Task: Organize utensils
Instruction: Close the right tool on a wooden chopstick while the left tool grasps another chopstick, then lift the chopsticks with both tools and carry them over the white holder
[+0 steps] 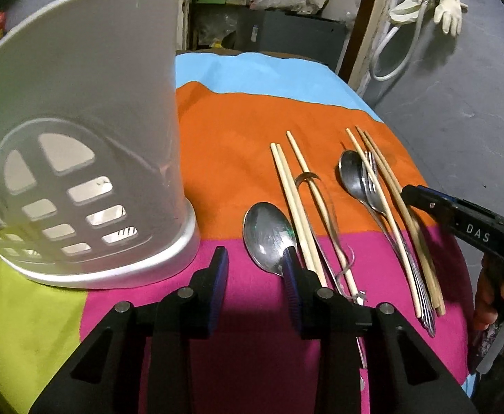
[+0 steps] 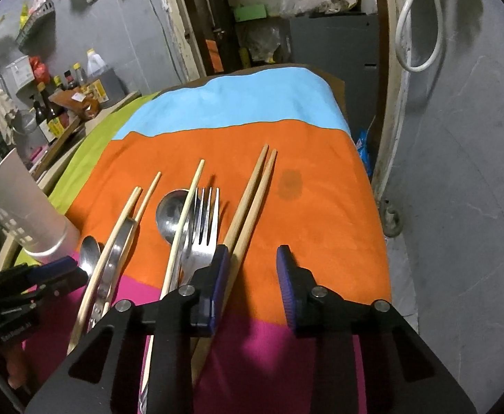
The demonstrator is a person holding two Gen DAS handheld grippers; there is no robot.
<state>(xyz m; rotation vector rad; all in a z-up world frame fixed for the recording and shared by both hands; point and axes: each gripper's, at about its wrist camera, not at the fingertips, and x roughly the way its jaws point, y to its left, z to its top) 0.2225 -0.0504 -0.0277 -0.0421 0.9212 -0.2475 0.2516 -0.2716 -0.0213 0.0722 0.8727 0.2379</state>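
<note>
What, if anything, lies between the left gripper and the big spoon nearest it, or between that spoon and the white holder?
Nothing visible does. The left gripper hangs just beside the spoon, one finger over the bowl's edge, with nothing between its fingers. Between spoon and white utensil holder lies only bare cloth; the chopsticks lie on the spoon's far side.

Both grippers are angled downward. The left gripper (image 1: 255, 262) is held with its blue-padded fingers (image 1: 220, 269) apart, nothing between them. The right gripper (image 2: 252, 262) is likewise parted and empty, gripped by a hand (image 1: 493, 296).
</note>
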